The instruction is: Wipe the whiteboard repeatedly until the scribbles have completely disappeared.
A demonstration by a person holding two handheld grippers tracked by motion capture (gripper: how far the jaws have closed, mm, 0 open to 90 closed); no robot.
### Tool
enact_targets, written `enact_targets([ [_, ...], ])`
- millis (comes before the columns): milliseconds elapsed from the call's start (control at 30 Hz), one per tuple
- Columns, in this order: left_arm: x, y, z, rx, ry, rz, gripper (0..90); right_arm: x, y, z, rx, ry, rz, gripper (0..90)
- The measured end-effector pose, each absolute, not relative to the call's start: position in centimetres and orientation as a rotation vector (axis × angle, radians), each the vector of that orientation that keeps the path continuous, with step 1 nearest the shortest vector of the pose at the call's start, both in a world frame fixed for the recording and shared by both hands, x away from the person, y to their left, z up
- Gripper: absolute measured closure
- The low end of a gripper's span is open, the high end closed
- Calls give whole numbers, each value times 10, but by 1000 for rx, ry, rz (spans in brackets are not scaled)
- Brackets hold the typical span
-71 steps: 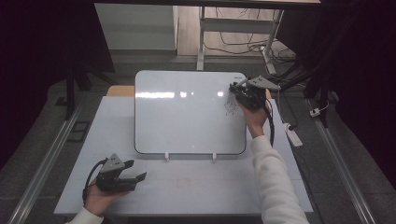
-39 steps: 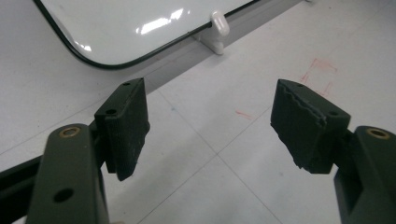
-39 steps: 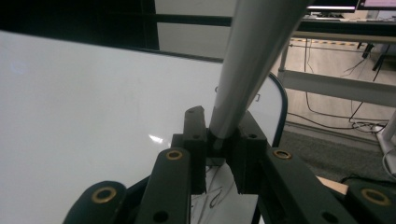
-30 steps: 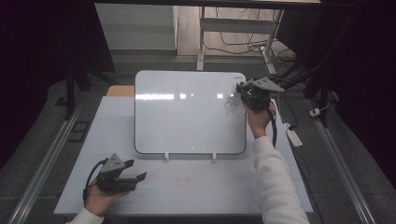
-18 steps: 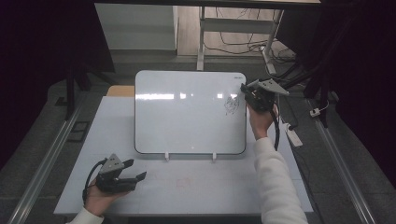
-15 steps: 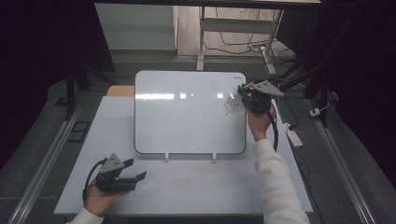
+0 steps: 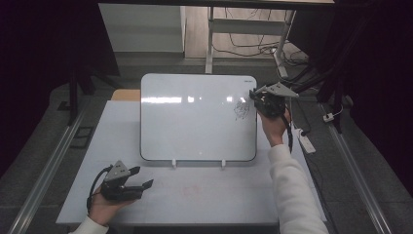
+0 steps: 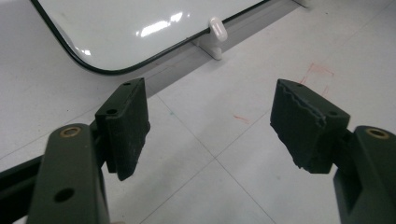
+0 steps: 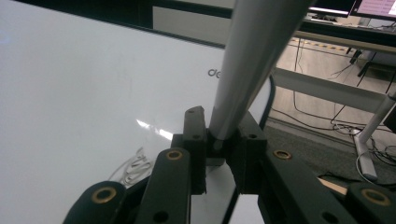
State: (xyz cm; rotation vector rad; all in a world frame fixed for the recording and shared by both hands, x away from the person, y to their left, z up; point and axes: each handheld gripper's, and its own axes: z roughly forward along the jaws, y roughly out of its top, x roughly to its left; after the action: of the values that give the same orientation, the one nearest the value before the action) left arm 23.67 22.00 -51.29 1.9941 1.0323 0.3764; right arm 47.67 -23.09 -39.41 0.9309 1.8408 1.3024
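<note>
By the bench's far right corner, the right hand-held gripper [image 7: 259, 99] grips a marker [image 9: 252, 60], still scribbling on the whiteboard [image 7: 195, 117]; the left hand-held gripper [image 7: 141, 178] rests open.

Pale table [image 7: 234, 195] with faint red marks [image 8: 322, 74], grey floor [image 7: 44, 146], white power strip [image 7: 305, 141] at right.

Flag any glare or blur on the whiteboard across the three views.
High view: a glare band crosses the whiteboard top; surroundings dark. Left gripper view: reflections near the board's corner, jaws sharp. Right gripper view: the pale pen clamped in the right gripper is close and soft.
</note>
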Motion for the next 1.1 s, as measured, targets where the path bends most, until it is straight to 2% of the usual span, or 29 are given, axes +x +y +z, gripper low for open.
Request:
enact_targets([
  [133,236,220,-512,1993,1030,376,285,474,-237,-401,1025,1757,1377,778],
  [233,237,220,-513,1996,1036,374,285,465,-225,-409,920,1834,1337,779],
  [400,236,218,-513,1999,1030,376,285,473,-237,-402,1018,1738,1356,778],
  [533,237,218,-514,2002,1034,377,285,475,-230,-400,938,1790,1333,778],
  [633,238,217,-514,2006,1035,372,285,483,-235,-393,1012,1741,1387,778],
  [800,238,220,-514,2000,1037,375,285,477,-213,-397,870,1846,1302,778],
  [967,237,218,-514,2005,1027,376,285,487,-227,-393,1039,1716,1393,778],
  [1100,239,220,-514,1999,1035,371,285,474,-201,-404,887,1876,1395,778],
])
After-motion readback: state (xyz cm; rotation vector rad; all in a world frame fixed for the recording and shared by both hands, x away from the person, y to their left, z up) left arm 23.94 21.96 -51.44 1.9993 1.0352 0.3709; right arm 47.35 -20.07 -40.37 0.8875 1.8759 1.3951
